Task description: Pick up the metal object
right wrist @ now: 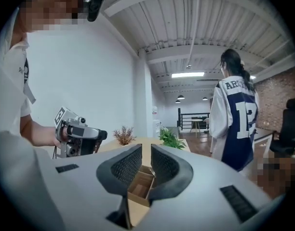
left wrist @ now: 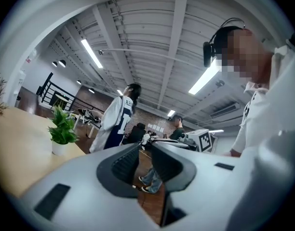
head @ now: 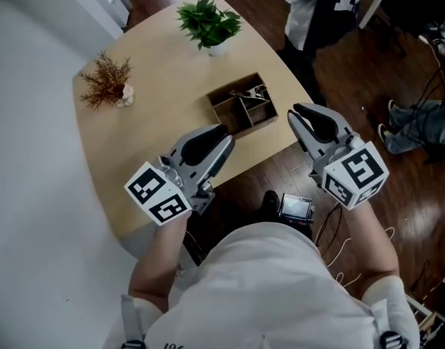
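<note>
Metal is glinting from the far compartment of the open brown box (head: pixel 224 113), where the metal object (head: pixel 250 93) is lying untouched; it is too small to tell just what it is. The box is sitting near the table (head: pixel 153 64) edge closest to the person.

Nothing of the pick-up is done yet, as I am judging it. The right hand-held gripper (head: pixel 301 113) is hovering off the table edge, beside the box and apart from it. Its jaws are standing only a narrow gap apart and are gripping nothing, though the box is showing through that gap. The left hand-held gripper (head: pixel 221 138) is hanging over the near edge of the table, its jaws likewise a small gap apart and empty. Reaching into the compartment, closing on the object and lifting it are all remaining.

As for writing, each marker cube (head: pixel 158 193) is showing black-and-white square patterns but no words. A bystander (right wrist: pixel 234 124) beyond the table is wearing a jersey with a large "12" on its back. No brand is showing on the box, the green plant (head: pixel 210 22) or the dried plant (head: pixel 106 80).
</note>
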A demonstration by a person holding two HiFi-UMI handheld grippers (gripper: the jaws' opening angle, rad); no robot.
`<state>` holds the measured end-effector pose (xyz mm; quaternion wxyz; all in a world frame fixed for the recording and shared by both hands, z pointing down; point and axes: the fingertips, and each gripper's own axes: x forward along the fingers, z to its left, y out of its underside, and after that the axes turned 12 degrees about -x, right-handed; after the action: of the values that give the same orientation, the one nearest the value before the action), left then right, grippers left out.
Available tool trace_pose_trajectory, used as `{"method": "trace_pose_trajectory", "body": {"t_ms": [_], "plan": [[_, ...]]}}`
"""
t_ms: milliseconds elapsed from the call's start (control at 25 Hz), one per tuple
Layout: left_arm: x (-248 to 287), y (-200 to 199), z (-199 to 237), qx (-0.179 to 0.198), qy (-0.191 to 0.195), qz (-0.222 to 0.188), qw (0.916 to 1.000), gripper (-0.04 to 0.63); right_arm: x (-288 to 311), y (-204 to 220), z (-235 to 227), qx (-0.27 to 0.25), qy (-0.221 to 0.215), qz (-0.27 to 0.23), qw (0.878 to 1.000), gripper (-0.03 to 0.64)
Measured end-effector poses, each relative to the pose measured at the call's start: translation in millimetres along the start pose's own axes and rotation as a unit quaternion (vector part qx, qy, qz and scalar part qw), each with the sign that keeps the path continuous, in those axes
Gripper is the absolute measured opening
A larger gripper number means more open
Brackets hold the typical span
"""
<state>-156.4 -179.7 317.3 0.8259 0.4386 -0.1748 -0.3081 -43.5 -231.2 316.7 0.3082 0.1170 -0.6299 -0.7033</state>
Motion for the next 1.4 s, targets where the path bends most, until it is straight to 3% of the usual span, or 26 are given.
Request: {"method": "trace_pose_trajectory", "body": {"t_ms": [560, 1080, 1400], "plan": [[20, -46, 37, 0.042, -0.022, -0.008, 0.9988, 0.061, 58, -12, -28, -0.087, -0.021, 0.017, 0.996, 0.035], [49, -20, 96, 0.045, -0.043, 0.041, 0.9972, 0.061, 115, 72, -30, -0.135, -0.059, 0.118, 0.982, 0.035], [59, 11, 133, 0.029, -0.07, 0.076, 0.9942, 0.061, 140, 121, -19, -0.168, -0.095, 0.173, 0.966, 0.037]]}}
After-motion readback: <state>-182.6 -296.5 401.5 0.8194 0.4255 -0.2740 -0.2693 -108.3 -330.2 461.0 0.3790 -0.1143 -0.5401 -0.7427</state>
